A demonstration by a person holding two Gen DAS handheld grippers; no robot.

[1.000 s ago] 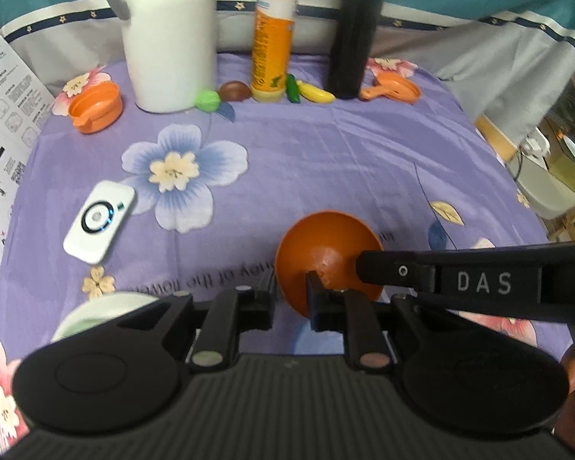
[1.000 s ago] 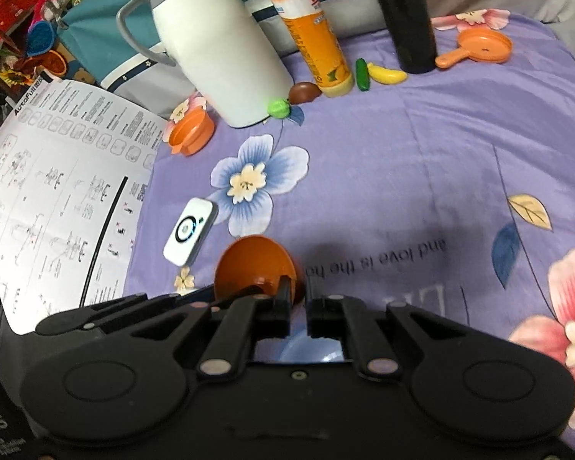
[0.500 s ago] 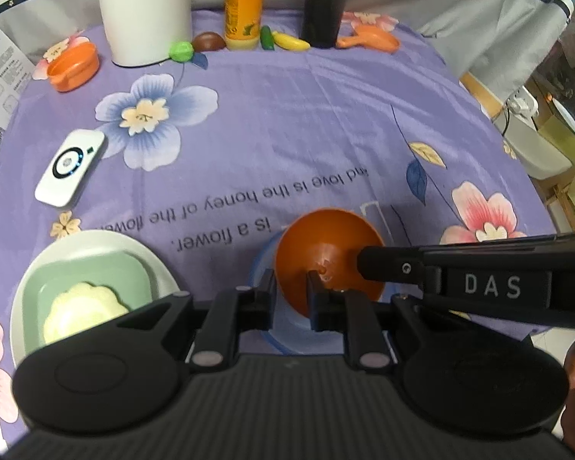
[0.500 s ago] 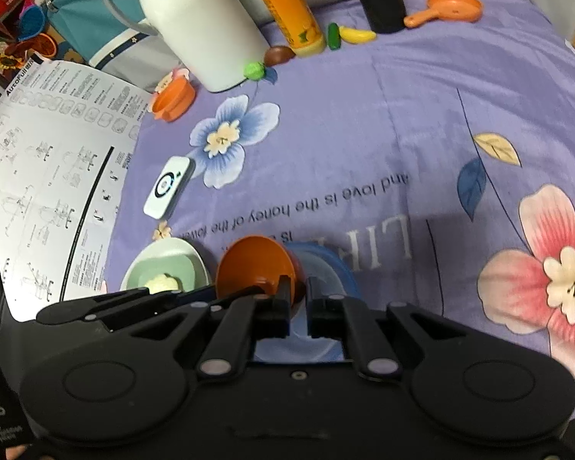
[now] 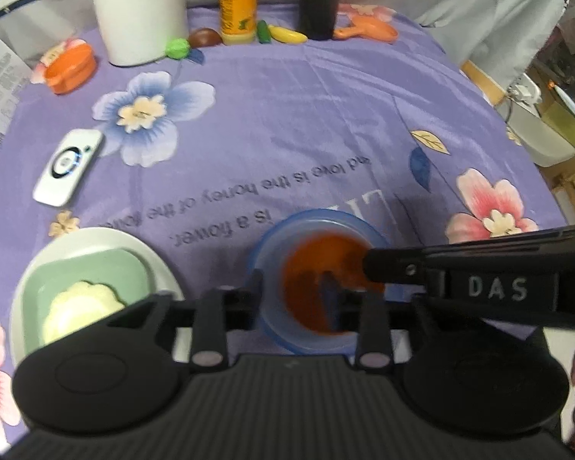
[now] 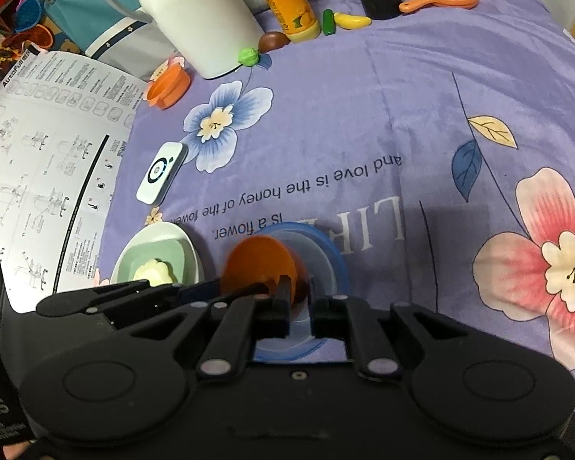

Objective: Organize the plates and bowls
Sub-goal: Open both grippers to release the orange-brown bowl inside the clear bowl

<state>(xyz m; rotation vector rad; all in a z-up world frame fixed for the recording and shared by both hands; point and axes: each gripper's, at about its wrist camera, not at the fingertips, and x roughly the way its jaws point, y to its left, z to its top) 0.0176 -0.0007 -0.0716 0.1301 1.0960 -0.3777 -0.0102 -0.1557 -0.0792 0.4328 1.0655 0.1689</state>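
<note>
Both grippers have come down together, carrying the orange bowl [image 5: 327,281] from above bare cloth to the blue plate [image 5: 272,247], where it now sits inside the rim, blurred. Left gripper [image 5: 293,291]: jaws have just been opening and now stand apart astride the bowl's near edge, pads clear, so released. Right gripper [image 6: 299,303]: jaws have just begun parting, a narrow gap with the bowl's rim [image 6: 260,264] between them; whether the pads still press cannot be told. Bowl lies directly ahead of both, at the fingertips, neither hand nearer. Round, so no long axis. White plate [image 5: 96,235] with green dish [image 5: 92,280] sits just left. Judgement: withdrawal should go straight up and back
</note>
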